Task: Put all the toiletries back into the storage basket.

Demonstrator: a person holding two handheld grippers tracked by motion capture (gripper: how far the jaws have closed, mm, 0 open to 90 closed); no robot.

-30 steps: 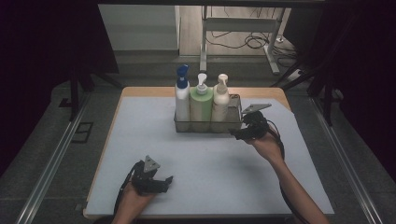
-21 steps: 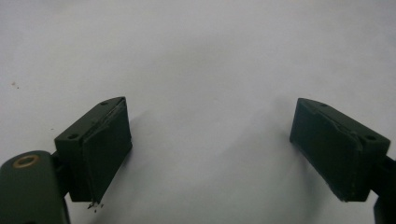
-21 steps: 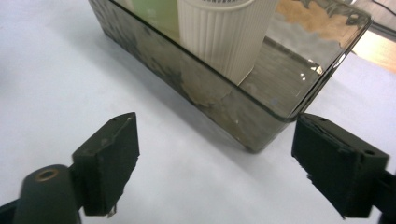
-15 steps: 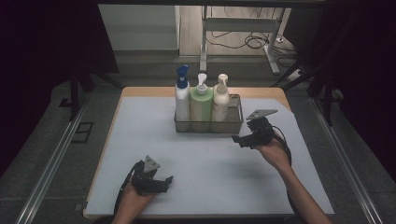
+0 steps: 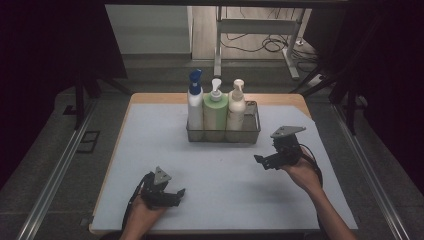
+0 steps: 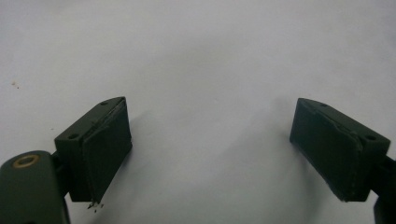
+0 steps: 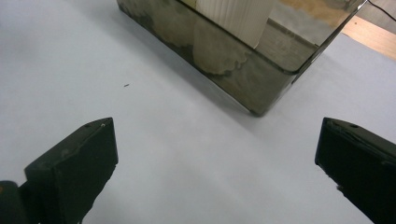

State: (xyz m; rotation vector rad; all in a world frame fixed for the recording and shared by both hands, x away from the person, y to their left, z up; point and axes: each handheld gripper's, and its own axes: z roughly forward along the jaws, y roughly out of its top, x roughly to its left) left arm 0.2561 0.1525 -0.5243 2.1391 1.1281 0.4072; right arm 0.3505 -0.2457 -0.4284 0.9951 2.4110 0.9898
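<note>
The metal basket [image 5: 248, 131] stands at the far middle of the bench [image 5: 150, 150] with three pump bottles [image 5: 215, 114] upright inside, near the right claw [image 5: 262, 162]. That claw's jaws have just been opening and now stand spread and empty; the left claw [image 5: 172, 195] is spread too. The loaded basket is probably rigid, rather heavy and top-heavy, so its rim at both ends looks safest.

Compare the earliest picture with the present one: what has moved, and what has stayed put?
The right gripper has drawn back from the metal basket toward the person, its jaws just opening, nothing between them. The left gripper, open, the basket and its three bottles kept their places.
</note>
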